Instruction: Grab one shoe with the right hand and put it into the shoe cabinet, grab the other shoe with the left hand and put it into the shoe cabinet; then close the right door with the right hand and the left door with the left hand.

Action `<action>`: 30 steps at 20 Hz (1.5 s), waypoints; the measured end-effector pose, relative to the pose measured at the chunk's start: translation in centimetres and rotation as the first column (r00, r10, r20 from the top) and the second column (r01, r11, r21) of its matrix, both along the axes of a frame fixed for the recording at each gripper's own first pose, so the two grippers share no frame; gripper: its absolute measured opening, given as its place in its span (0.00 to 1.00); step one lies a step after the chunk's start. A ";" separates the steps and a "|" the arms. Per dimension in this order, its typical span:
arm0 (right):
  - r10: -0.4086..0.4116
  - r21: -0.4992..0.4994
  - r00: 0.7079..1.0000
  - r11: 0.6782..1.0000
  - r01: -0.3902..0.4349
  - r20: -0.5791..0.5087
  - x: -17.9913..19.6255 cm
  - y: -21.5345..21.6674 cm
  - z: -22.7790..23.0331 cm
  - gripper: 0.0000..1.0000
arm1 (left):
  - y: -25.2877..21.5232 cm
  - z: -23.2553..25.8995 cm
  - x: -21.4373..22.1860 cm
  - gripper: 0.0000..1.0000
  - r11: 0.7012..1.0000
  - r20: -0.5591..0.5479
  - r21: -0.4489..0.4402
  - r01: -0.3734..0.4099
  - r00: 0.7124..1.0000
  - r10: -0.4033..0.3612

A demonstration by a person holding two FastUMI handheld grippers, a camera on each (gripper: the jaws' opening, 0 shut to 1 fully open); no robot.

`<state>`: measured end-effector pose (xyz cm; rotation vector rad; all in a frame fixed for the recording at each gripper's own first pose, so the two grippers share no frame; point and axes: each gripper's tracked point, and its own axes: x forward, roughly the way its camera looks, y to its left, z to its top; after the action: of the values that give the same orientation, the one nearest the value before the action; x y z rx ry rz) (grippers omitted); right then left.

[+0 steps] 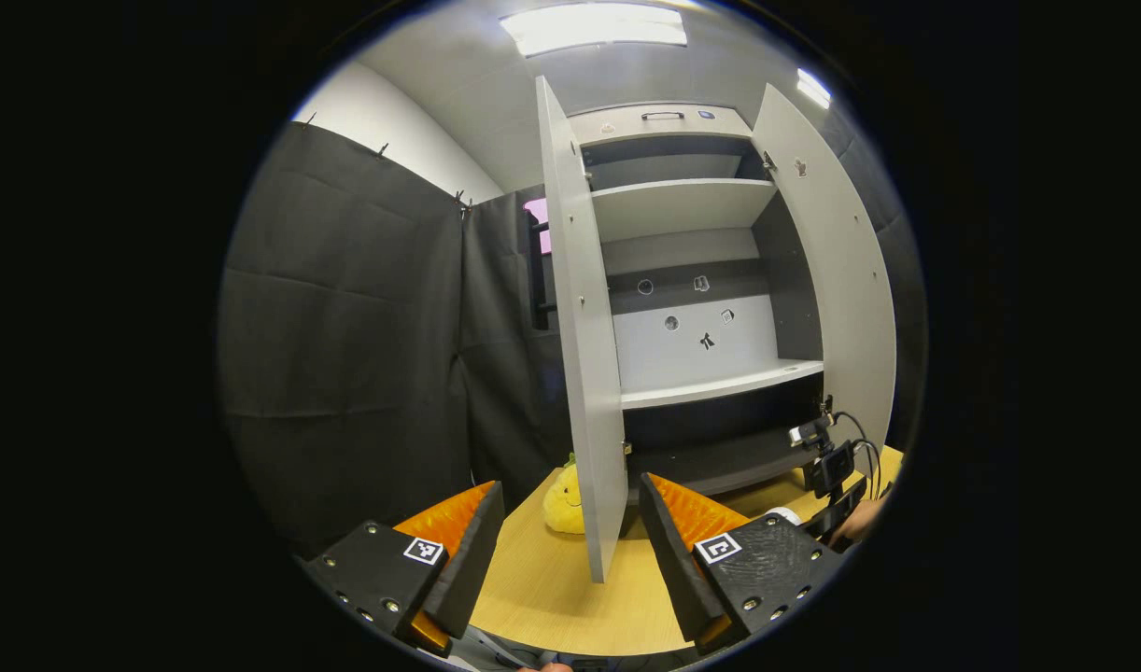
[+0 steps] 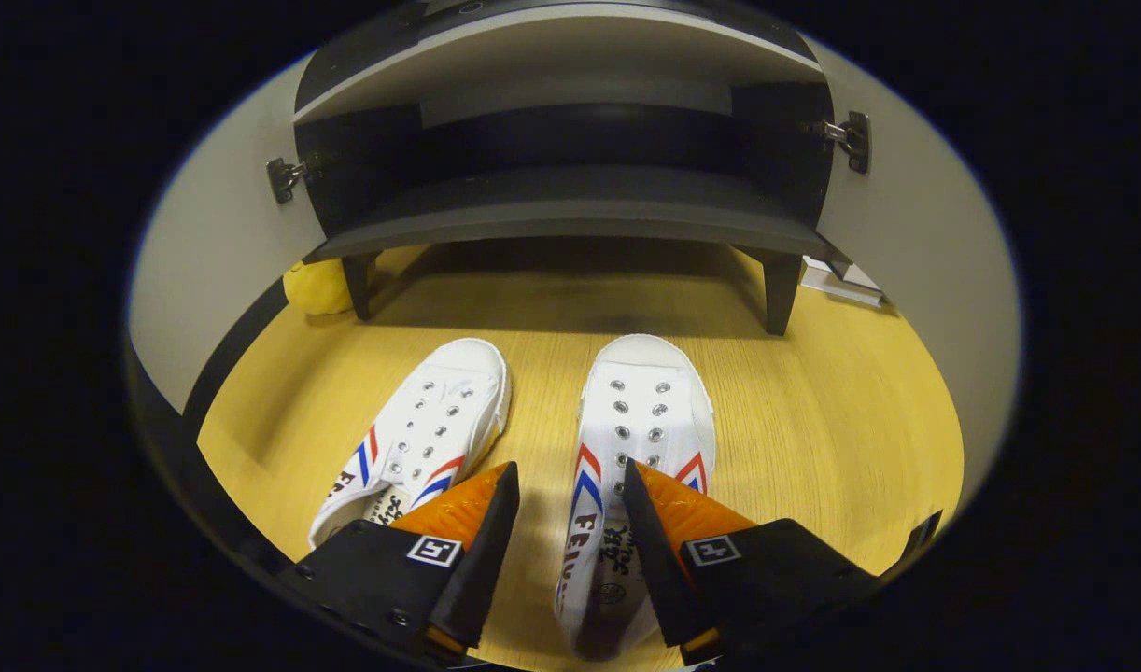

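- The shoe cabinet stands at twelve o'clock in the left gripper view; both doors hang wide, its shelves bare, so nothing is stowed or closed yet
- Two white shoes sit on the table; the right shoe at twelve o'clock, the left shoe at ten
- The right gripper straddles the right shoe's near side wall, fingers apart, not yet pinching
- The left gripper waits spread and empty

Two shoes side by side on table before open cabinet.
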<state>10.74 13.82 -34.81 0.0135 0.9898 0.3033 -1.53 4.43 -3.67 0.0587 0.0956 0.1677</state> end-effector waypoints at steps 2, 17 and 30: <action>-0.018 -0.027 1.000 0.999 0.017 -0.010 0.4 -0.4 -0.7 0.60 | -0.1 0.0 -0.1 0.78 1.000 -0.001 0.000 -0.002 1.000 0.002; -0.056 0.028 0.997 0.998 0.055 0.053 0.7 -1.5 2.4 0.02 | -2.6 0.7 0.0 0.78 0.998 0.013 -0.004 0.055 0.998 -0.055; -0.077 0.157 0.962 0.987 0.036 0.263 1.9 -1.0 15.6 0.02 | -4.6 0.5 0.7 0.78 0.991 0.035 -0.042 0.130 0.991 -0.129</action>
<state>12.64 12.78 -19.23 0.1353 0.6938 0.3178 -0.86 -0.22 -3.16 0.0182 0.0628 0.0365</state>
